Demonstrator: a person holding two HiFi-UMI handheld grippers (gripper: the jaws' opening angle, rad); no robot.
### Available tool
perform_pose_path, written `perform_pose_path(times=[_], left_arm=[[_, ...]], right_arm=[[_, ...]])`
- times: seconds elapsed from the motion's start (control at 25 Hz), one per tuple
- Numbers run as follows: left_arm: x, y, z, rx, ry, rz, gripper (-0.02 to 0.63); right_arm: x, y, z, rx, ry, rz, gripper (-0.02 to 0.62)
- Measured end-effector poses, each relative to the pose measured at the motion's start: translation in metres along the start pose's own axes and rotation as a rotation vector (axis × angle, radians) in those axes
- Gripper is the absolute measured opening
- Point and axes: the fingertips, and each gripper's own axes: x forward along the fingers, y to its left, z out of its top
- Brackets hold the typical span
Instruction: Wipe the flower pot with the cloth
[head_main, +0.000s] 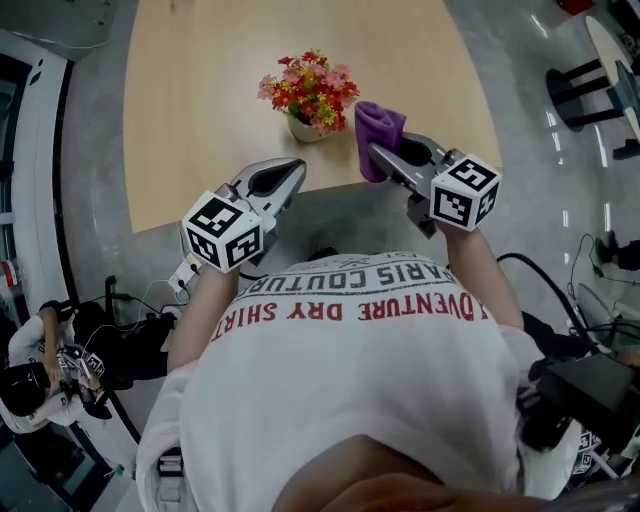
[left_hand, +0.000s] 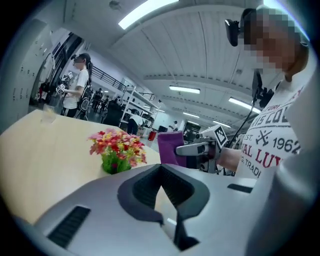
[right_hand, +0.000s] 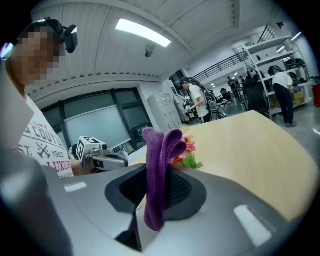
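Note:
A small white flower pot (head_main: 303, 128) with red, pink and yellow flowers (head_main: 310, 88) stands on the wooden table (head_main: 200, 90), near its front edge. The flowers (left_hand: 117, 147) also show in the left gripper view, and behind the cloth as flowers (right_hand: 187, 150) in the right gripper view. My right gripper (head_main: 378, 157) is shut on a purple cloth (head_main: 378, 135), which stands up from its jaws as the cloth (right_hand: 159, 170) just right of the pot. My left gripper (head_main: 292, 170) is shut and empty, hovering at the table's front edge below and left of the pot.
The table's front edge (head_main: 330, 187) runs just under both grippers. A person (head_main: 40, 370) stands on the floor at lower left. Black chair bases (head_main: 590, 85) stand at upper right. Cables and equipment (head_main: 590, 390) lie on the floor at lower right.

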Motion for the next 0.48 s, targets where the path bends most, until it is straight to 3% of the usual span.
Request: perform_pose_path(times=[0.2,0.48], left_arm=[[-0.020,-0.071,-0.006,0.034,-0.035,0.014,0.002],[-0.046,-0.191,-0.052,0.042,-0.090,0.083,0.003]], right_arm=[[-0.043,0.069,-0.034,-0.044,0.027,0.093,0.063],[-0.146,0.143,-0.105,-0.043,0.032,0.134,0.063]])
